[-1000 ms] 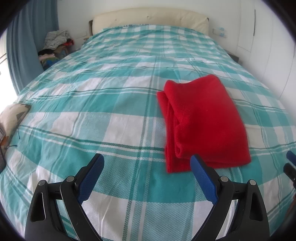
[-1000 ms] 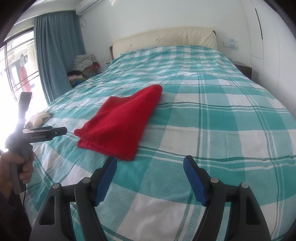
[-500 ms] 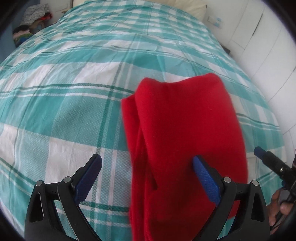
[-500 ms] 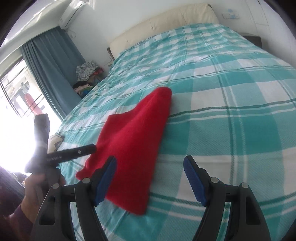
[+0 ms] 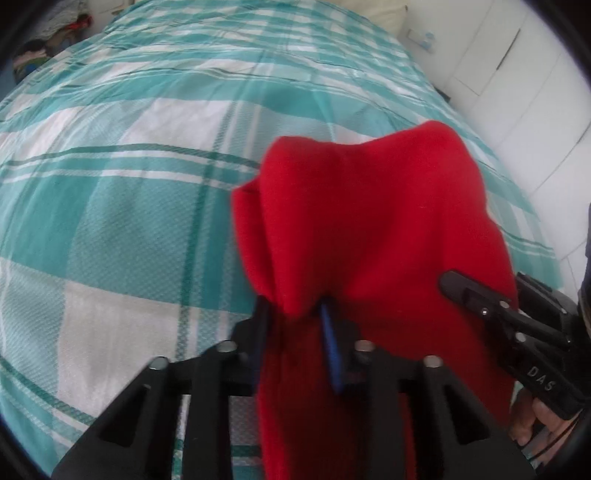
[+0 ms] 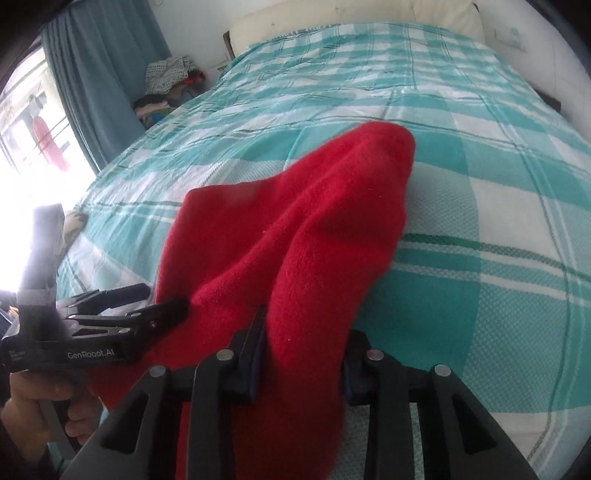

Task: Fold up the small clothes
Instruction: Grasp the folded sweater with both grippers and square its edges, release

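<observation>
- Red garment [image 5: 369, 229]: a folded fleece-like piece lying on the checked bedspread [image 5: 129, 192], toward the bed's right side in the left wrist view; its near end is lifted off the cover by both grippers.
- Left gripper [image 5: 295, 325]: fingers drawn close together and pinching a bunched fold at the garment's near left corner; cloth hangs down between and below the blue pads.
- Right gripper [image 6: 301, 354]: fingers likewise clamped on the near right corner, red cloth filling the gap between them. In the left wrist view its black body [image 5: 517, 332] reaches in from the right edge, touching the garment.
- Long axis: the garment runs away from the cameras toward the headboard [image 6: 351, 18]; its far rounded end [image 6: 391, 147] rests on the bedspread and the near end is raised.
- Containers: none can be made out in either view.
- Surroundings: a heap of clothes [image 6: 166, 85] beside the blue curtain [image 6: 107, 74] at the bed's far left; white cupboard doors [image 5: 517, 81] to the right. Between the grippers and the headboard lies only bedspread.
</observation>
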Demonstrator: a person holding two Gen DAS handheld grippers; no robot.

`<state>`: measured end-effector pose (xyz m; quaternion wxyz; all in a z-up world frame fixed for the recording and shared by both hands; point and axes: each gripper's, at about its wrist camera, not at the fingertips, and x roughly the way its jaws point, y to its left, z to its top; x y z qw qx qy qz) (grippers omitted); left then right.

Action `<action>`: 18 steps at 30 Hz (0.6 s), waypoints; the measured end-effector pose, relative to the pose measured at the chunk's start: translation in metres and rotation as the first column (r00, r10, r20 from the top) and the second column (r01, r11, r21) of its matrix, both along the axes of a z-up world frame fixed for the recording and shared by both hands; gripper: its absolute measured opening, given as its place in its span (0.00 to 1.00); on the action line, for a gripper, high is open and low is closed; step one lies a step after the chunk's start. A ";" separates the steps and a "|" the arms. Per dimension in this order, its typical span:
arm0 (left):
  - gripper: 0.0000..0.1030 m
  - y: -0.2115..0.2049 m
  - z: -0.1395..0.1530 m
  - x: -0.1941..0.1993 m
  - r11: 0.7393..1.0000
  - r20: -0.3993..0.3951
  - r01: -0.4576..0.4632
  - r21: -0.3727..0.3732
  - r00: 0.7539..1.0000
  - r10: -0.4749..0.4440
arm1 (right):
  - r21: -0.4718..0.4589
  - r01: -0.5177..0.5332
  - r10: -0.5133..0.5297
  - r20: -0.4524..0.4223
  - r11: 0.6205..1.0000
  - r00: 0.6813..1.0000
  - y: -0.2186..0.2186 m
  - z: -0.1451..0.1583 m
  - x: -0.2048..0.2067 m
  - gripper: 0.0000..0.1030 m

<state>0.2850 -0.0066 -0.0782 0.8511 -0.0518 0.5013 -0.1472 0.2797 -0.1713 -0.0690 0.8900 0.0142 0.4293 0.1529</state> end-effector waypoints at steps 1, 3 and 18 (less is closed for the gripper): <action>0.17 -0.004 0.006 -0.002 1.000 0.023 -0.003 0.031 1.000 0.003 | -0.039 -0.011 0.012 0.029 0.999 1.000 0.007 0.004 -0.004 0.26; 0.14 -0.006 0.020 -0.009 0.999 0.062 -0.007 0.047 0.998 0.004 | -0.092 -0.025 0.033 0.085 0.995 0.996 0.015 0.015 -0.012 0.25; 0.71 0.016 0.062 -0.027 0.989 0.181 -0.108 0.098 0.979 0.089 | 0.069 -0.015 0.006 0.127 0.998 0.992 -0.012 0.065 0.003 0.58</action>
